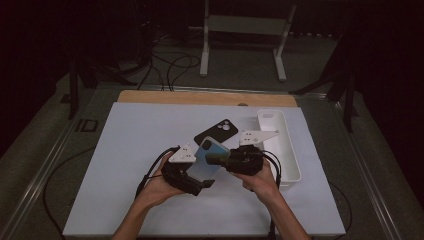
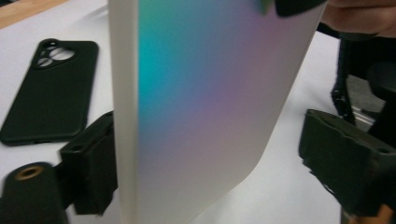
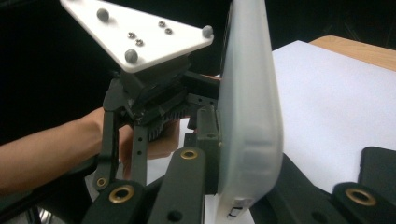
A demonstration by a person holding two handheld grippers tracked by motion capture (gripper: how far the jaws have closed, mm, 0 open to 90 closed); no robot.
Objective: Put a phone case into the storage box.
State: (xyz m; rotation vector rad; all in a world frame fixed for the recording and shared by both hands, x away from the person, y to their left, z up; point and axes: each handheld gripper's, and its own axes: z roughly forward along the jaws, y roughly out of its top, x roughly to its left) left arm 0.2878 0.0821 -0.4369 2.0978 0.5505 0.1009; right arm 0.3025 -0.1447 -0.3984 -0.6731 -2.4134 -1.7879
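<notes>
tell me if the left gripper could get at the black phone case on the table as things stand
Probably not right away. The left gripper has the iridescent phone standing between its jaws, and the right gripper grips that phone too. The black phone case lies bare on the table just beyond.

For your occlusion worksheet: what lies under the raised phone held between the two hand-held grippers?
Under the phone, white table sheet shows, with the black case lying just beyond. The sheet directly beneath is covered by phone and grippers.
</notes>
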